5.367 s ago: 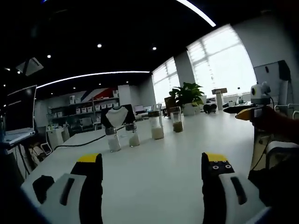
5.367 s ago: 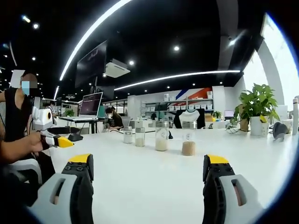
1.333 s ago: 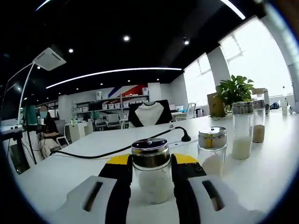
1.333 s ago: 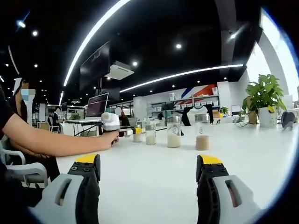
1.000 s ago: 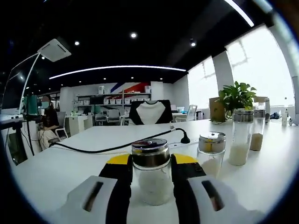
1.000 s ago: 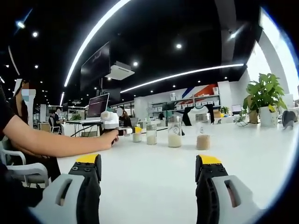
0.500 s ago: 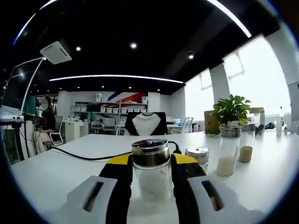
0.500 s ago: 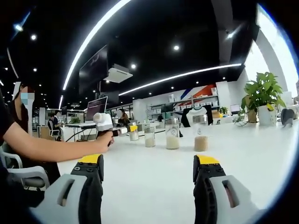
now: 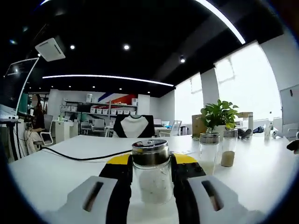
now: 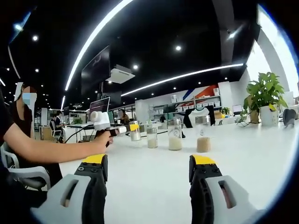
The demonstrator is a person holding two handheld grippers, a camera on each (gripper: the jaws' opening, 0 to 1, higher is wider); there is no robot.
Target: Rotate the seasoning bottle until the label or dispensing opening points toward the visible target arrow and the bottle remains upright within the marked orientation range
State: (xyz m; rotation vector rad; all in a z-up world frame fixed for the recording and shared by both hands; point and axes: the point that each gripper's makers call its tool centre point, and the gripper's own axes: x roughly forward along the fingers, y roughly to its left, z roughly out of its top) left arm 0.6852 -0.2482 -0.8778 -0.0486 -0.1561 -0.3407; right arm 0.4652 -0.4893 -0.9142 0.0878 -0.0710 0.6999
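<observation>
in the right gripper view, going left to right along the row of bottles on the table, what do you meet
left tool shut on a short metal-capped shaker bottle → short glass shaker bottle with white powder → tall glass bottle with pale grains → tall glass bottle with tan seasoning

Both grippers are showing the same build. The left gripper [image 9: 150,179] is wearing two black jaws capped with yellow tips, each jaw widening toward the camera into a pale grey housing with a dark slanted slot. The right gripper [image 10: 147,179] is carrying matching black jaws, yellow caps and grey slotted housings. Seen from the right gripper, the left gripper [image 10: 130,128] is showing a yellow tip, held by the person's hand [image 10: 101,138] on a bare forearm below a black short sleeve [image 10: 5,120].
</observation>
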